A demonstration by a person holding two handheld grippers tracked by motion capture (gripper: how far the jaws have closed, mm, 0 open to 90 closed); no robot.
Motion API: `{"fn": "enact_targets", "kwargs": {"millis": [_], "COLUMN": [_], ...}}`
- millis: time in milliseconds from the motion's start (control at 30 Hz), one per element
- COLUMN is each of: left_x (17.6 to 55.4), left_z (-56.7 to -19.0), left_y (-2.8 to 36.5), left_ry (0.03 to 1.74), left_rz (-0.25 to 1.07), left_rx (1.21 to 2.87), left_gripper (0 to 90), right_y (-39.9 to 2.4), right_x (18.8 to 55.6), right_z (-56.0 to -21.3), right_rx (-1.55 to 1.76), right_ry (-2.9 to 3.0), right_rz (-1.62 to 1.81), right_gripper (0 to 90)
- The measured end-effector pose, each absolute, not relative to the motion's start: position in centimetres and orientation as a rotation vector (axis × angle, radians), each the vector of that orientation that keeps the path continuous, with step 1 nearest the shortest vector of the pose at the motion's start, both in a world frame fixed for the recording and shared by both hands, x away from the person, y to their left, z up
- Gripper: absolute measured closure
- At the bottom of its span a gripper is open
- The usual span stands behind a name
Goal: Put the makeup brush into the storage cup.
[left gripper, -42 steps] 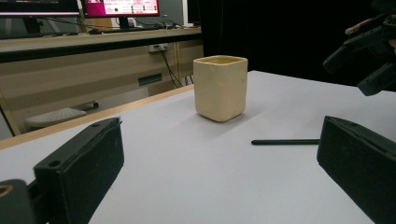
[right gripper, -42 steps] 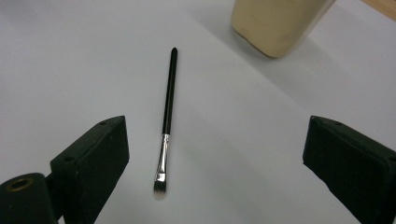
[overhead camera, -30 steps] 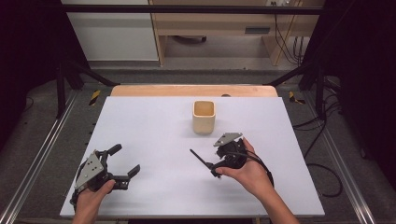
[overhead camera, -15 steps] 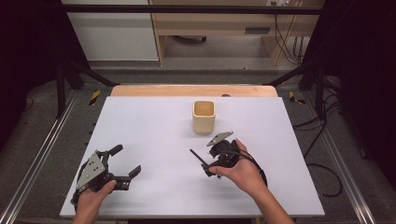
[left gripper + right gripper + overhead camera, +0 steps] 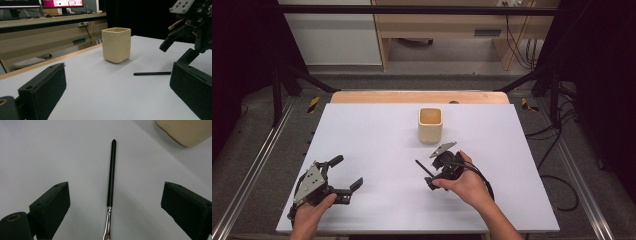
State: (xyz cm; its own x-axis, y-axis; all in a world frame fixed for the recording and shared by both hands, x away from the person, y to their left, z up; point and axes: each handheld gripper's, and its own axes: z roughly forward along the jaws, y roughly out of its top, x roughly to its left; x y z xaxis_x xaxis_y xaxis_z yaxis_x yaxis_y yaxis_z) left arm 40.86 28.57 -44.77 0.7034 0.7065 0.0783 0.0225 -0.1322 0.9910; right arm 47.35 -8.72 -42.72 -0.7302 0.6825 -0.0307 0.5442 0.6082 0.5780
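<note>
Thin black-handled paintbrush with silver metal ferrule (image 5: 111,173), flat on my table.

I see it lying between my right jaws, untouched, handle tip pointing away, near the cream square ceramic cup (image 5: 430,125).

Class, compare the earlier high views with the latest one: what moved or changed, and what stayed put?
The right gripper slid slightly left and toward the table's near edge, its open jaws now either side of the brush, which lies on the table ungripped. Nothing was grasped or released. The left gripper, open, and the cup stayed where they were.
</note>
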Motion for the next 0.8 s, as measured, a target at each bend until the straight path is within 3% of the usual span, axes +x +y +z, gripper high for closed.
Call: {"fn": "enact_targets", "kwargs": {"millis": [800], "left_x": [40.9], "left_z": [-44.7], "left_y": [28.8], "left_ry": [0.605], "left_rz": [0.661], "left_rx": [1.615], "left_gripper": [0.4], "right_y": [-7.6], "right_x": [47.8], "right_z": [-43.6], "right_rx": [0.978], "right_ry": [2.617], "right_rz": [0.781], "right_gripper": [12.9]}}
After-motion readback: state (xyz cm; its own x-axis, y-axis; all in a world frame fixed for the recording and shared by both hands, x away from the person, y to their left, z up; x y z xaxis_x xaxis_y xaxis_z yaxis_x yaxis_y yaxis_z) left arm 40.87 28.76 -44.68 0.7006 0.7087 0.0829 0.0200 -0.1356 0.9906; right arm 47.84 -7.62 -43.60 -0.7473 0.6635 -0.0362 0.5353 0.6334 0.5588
